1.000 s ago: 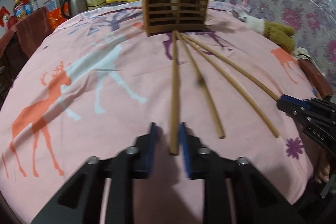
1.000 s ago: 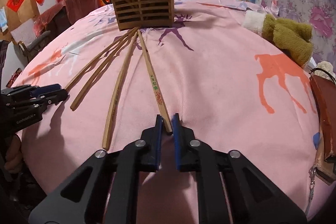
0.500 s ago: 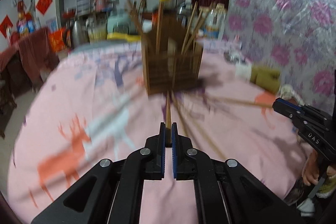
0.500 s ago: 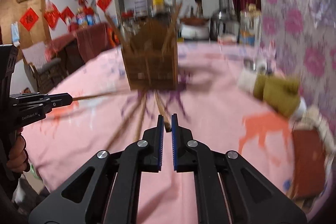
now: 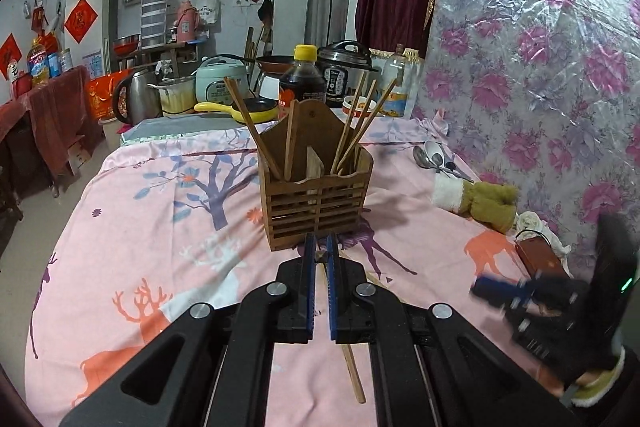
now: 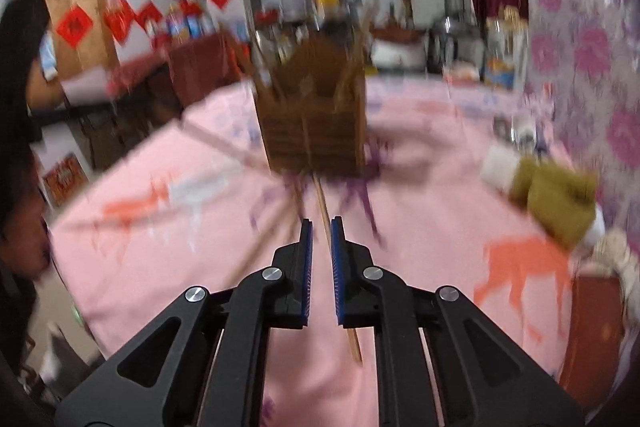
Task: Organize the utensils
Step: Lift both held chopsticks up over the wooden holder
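Pink deer-print cloth in a cluttered kitchen, both tools nearly closed, each gripping a chopstick.

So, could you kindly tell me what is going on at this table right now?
A person is tidying chopsticks into the wooden holder on the pink tablecloth, with a gripper in each hand. The left gripper is shut on one chopstick. The right gripper has a chopstick between its pads, which have just been opening slightly. Several chopsticks already stand in the holder.
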Motion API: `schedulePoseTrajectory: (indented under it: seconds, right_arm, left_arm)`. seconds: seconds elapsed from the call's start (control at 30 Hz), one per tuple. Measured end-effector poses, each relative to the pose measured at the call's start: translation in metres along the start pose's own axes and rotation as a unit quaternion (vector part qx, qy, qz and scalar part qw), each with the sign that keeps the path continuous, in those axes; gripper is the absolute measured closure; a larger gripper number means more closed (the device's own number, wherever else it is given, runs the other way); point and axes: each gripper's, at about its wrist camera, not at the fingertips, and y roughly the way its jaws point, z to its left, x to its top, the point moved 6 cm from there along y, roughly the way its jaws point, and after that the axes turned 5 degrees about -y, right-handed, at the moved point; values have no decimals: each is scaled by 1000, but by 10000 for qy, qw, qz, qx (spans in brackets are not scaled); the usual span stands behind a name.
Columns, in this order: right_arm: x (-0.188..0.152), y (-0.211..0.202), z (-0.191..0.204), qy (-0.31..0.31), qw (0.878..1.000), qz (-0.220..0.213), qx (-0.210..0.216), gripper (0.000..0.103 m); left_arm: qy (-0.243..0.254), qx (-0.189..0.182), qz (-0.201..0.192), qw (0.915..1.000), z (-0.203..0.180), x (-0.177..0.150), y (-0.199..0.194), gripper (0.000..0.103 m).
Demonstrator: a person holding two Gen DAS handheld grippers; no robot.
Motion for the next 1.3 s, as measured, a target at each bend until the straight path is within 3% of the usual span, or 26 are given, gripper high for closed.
schedulePoseTrajectory:
  seconds: [0.13,0.4,0.6,0.77,0.83,0.97,1.3]
  right_arm:
    - [-37,20,-8,207,9983,539,6,90]
    - [-62,38,-14,355,9943,1005,13,90]
    - [-69,42,-21,544,9920,1136,11,89]
    - [-70,40,-15,344,9933,1094,-122,87]
    - [-70,39,-15,337,9935,1086,-105,94]
    - [-52,20,-12,210,9970,731,-111,97]
    - [62,-45,-20,-6,9974,-716,-81,97]
  left_arm:
    - [60,2,11,10000,-2,2,3,97]
    - [-26,-16,66,10000,-3,2,13,97]
    - [-26,-9,33,10000,-2,3,17,97]
    - [3,8,20,10000,-2,3,17,97]
    - [2,5,14,10000,-2,3,18,97]
    - [-81,-33,3,10000,0,6,17,97]
    - [4,-130,-398,9991,-9,57,-10,97]
